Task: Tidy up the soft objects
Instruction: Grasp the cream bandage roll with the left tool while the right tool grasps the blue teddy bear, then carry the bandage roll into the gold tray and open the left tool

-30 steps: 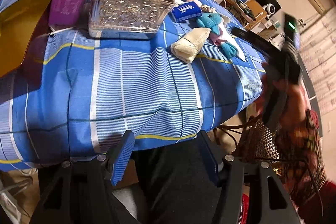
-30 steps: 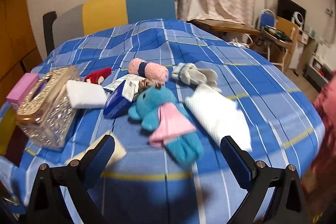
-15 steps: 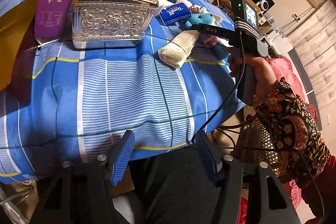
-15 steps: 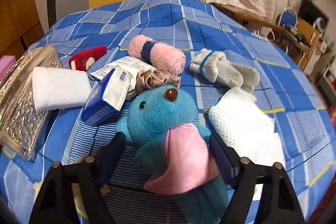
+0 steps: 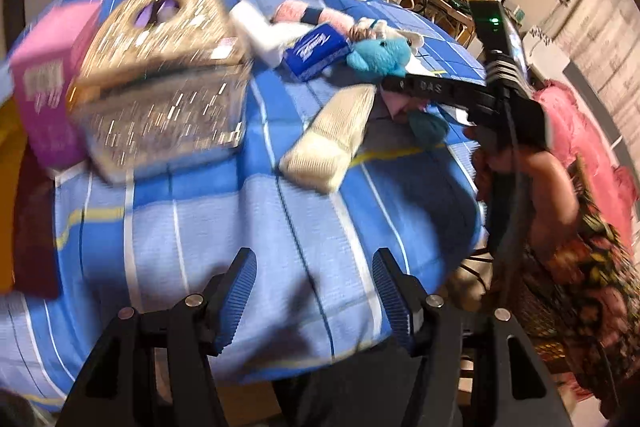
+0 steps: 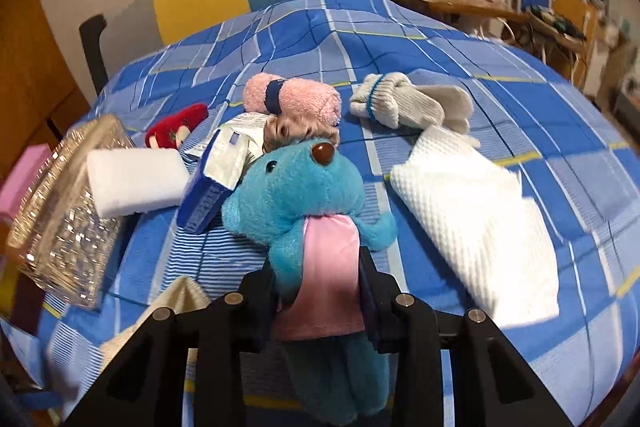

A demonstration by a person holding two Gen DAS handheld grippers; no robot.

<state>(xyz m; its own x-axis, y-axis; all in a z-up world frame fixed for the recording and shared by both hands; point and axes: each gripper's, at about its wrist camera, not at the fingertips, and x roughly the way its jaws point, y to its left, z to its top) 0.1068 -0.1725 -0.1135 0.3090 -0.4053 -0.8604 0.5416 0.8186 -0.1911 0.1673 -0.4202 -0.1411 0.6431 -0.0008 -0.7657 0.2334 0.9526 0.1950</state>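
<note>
Right gripper (image 6: pixel 320 291): jaws closing on the blue plush (image 6: pixel 296 187), pads at its pink-bibbed middle; plush lies near-centre on the checked cloth (image 6: pixel 400 39), between tissue pack (image 6: pixel 208 187) and white towel (image 6: pixel 476 227). Left gripper (image 5: pixel 314 301): jaws wide, apparently empty, over the cloth's near edge; view blurred.

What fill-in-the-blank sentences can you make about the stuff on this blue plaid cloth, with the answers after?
1. The right gripper is closing around the blue plush toy at its ____ bib.
2. The rolled pink towel has a dark ____ band around it.
3. The left gripper holds ____.
4. The white waffle cloth lies to the picture's ____ of the toy.

Answers: pink; blue; nothing; right
</note>
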